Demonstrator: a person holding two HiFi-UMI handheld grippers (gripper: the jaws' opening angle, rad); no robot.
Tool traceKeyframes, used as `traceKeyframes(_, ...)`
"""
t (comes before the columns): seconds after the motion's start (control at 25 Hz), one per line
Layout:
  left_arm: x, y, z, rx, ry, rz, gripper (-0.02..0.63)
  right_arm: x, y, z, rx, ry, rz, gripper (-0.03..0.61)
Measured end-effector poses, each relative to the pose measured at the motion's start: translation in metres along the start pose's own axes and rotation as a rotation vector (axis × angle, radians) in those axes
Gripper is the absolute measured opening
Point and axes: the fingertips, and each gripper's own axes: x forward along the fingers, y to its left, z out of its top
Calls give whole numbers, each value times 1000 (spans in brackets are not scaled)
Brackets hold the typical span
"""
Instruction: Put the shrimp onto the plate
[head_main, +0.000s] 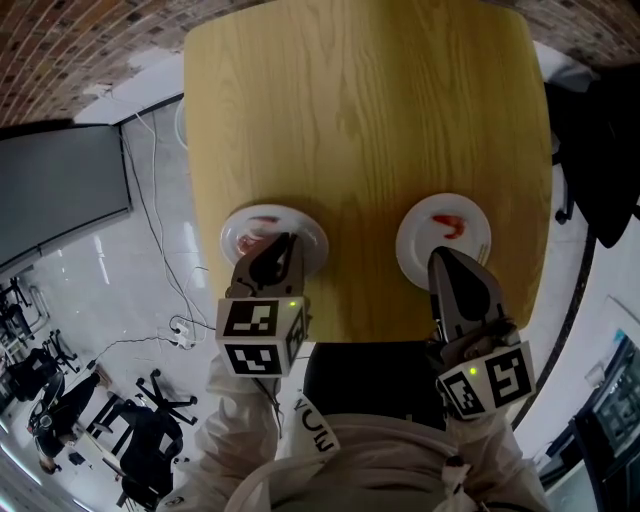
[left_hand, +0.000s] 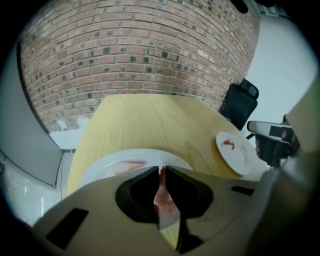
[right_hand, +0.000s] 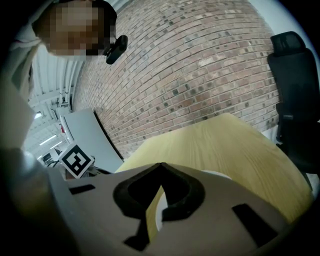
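Two white plates sit near the wooden table's front edge. Over the left plate (head_main: 310, 232) my left gripper (head_main: 289, 242) points steeply down. In the left gripper view its jaws (left_hand: 162, 171) are closed on a pale pink shrimp (left_hand: 163, 194). A second pink shrimp (left_hand: 129, 166) lies on that plate (left_hand: 100, 170) to the left of the jaws. The right plate (head_main: 480, 240) holds one red shrimp (head_main: 452, 226). My right gripper (head_main: 437, 256) hovers at that plate's near rim, its tips touching with nothing between them (right_hand: 160, 165).
The wooden table (head_main: 370, 120) stretches far beyond the plates toward a brick wall (left_hand: 140, 55). A black office chair (left_hand: 240, 102) stands at the table's far right corner. A grey panel (head_main: 60, 190) and floor cables (head_main: 160, 250) lie to the left.
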Motion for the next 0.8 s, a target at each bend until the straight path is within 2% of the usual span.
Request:
traceKeyframes(0.4,-6,-42,19,62,-32,-54,49,-27,-23,5,18,-35,-47,25)
traceKeyframes(0.64,0,-76,29,143,-41,-88,49,-49,-44,5,43,-60,-87,23)
traceKeyframes(0.8,3,-102,42,234,-68,-136,49,-62,-58,7,60,-76,-113,24)
